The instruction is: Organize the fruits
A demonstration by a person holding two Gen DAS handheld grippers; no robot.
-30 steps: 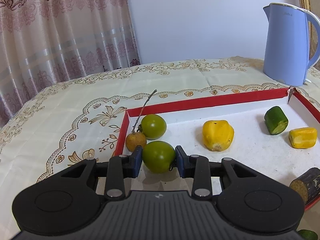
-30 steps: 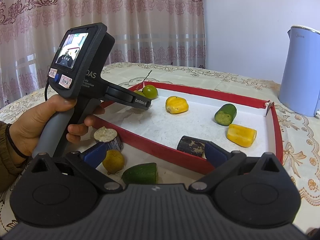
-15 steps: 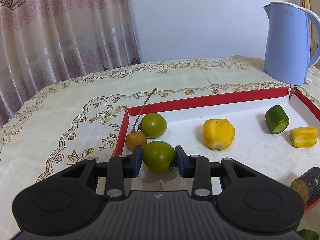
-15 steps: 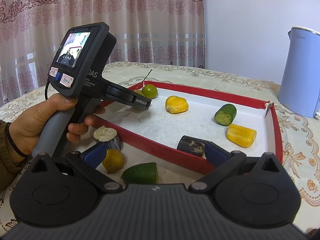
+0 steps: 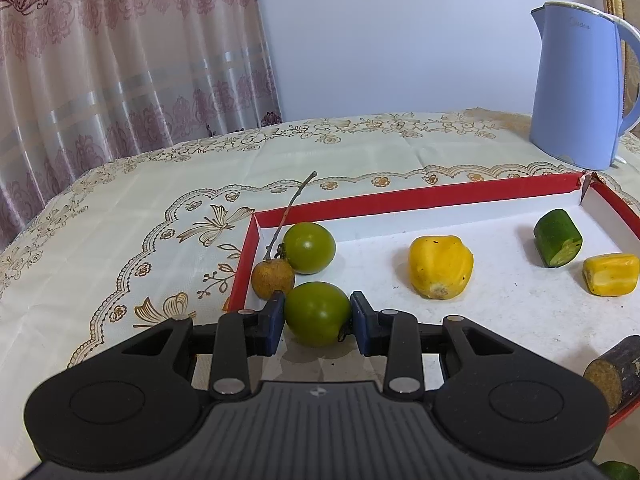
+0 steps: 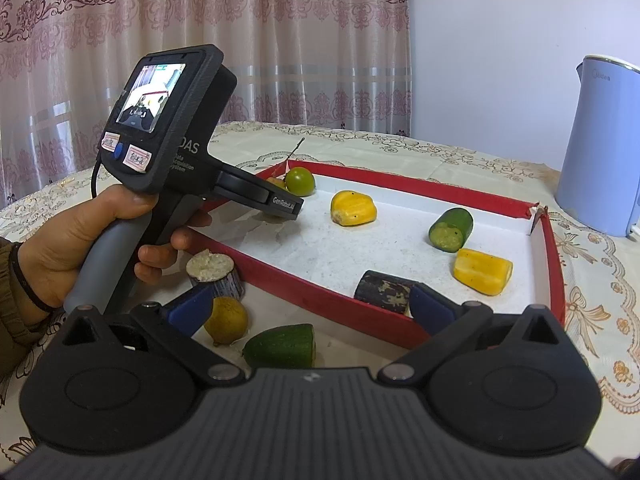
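Nothing has shifted in the last second: the left gripper (image 5: 317, 322) stays clamped on the green tomato (image 5: 317, 313) in the red tray's (image 5: 420, 197) near-left corner, not yet released. The right gripper (image 6: 310, 308) hangs spread, empty.

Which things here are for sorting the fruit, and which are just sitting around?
For the job:
- green fruit in the left gripper
- red tray
- yellow fruit
- cut green piece
- right gripper

Just there:
- blue kettle
- curtain
- tablecloth
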